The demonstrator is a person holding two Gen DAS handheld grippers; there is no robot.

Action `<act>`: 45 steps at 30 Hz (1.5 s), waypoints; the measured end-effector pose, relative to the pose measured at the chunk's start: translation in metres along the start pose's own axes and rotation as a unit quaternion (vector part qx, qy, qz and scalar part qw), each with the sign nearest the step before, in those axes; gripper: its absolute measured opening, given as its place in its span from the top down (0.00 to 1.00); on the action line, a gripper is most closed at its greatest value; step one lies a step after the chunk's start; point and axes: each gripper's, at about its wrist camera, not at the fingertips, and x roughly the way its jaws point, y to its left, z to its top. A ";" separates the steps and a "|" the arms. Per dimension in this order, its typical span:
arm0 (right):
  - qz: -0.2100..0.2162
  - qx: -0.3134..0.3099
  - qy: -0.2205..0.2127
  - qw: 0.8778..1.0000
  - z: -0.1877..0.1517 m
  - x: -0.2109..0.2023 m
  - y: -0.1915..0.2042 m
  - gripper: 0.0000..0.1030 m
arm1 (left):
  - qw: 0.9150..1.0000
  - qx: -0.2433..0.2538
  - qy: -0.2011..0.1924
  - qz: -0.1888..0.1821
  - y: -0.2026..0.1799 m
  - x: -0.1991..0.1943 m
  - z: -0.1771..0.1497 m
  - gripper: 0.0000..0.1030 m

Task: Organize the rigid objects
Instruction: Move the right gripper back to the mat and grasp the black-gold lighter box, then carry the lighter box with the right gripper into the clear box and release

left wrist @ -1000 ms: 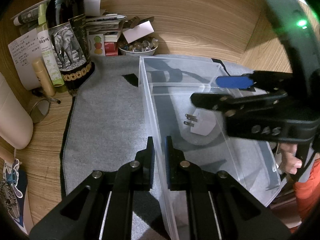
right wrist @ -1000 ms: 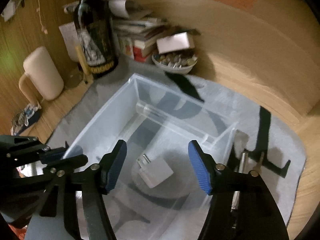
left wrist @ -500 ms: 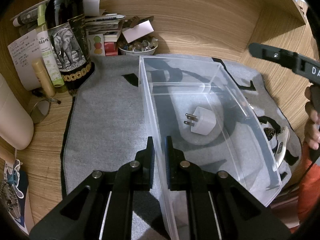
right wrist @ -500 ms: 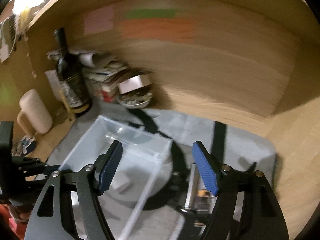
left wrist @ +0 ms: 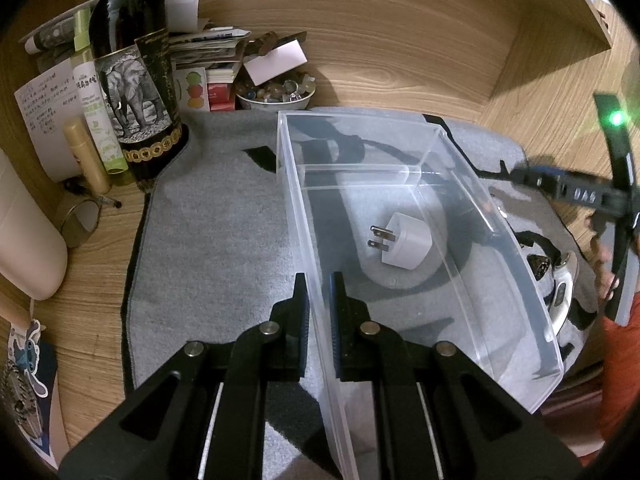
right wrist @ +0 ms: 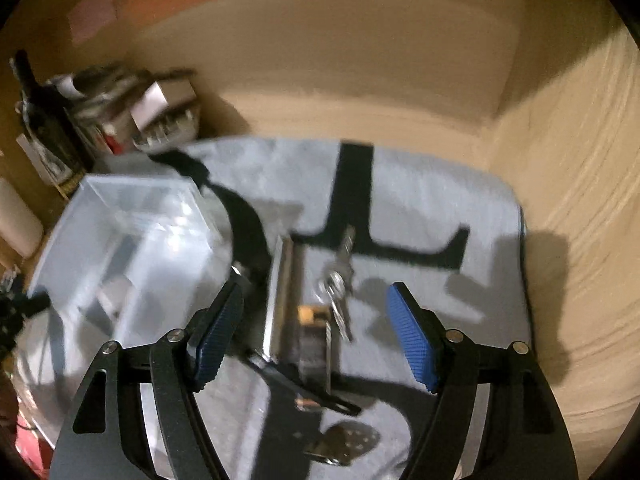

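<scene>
A clear plastic bin (left wrist: pixel 360 118) stands on a grey mat (left wrist: pixel 216 240), with a white plug charger (left wrist: pixel 404 246) lying on its floor. My left gripper (left wrist: pixel 318 280) is shut on the bin's near left wall, one finger inside and one outside. In the blurred right wrist view, my right gripper (right wrist: pixel 316 294) hangs open over the mat to the right of the bin (right wrist: pixel 132 200). Below it lie a flat metal tool (right wrist: pixel 280 292) and a bunch of keys (right wrist: pixel 340 280); nothing is between its pads. Its black frame (left wrist: pixel 580 192) shows at the right edge of the left wrist view.
A dark wine bottle (left wrist: pixel 136 80), a bowl of small stones (left wrist: pixel 276 94), stacked papers and a tape roll (left wrist: pixel 78 220) crowd the back left corner. Wooden walls close in behind and on the right. Another shiny metal piece (right wrist: pixel 348 440) lies near the mat's front.
My right gripper has swung from above the bin and charger to the right, over the metal tool and keys, and opened slightly wider. The left gripper has kept its hold on the bin wall.
</scene>
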 end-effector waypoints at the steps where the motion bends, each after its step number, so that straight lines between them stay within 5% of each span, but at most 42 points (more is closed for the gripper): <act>1: -0.003 0.002 0.006 1.000 -0.004 0.002 -0.004 0.31 | 1.000 0.000 0.000 0.000 0.000 0.000 0.000 0.91; 10: 0.002 -0.002 0.051 0.999 -0.027 0.024 -0.009 0.34 | 1.000 -0.001 0.000 0.000 0.000 0.000 0.000 0.91; 17: -0.003 -0.015 0.070 0.997 -0.038 0.041 -0.003 0.54 | 1.000 -0.002 0.001 -0.001 0.001 0.000 0.000 0.91; 21: 0.000 -0.018 0.066 0.998 -0.040 0.037 0.000 0.78 | 1.000 -0.001 0.001 -0.001 0.001 0.000 0.000 0.91; 28: 0.007 -0.003 0.044 0.999 -0.042 0.026 -0.006 0.79 | 1.000 -0.003 0.001 -0.003 0.001 0.000 0.000 0.91; 45: 0.026 -0.015 -0.082 0.996 -0.003 -0.042 0.022 0.79 | 1.000 -0.005 0.001 -0.003 0.001 0.000 0.001 0.91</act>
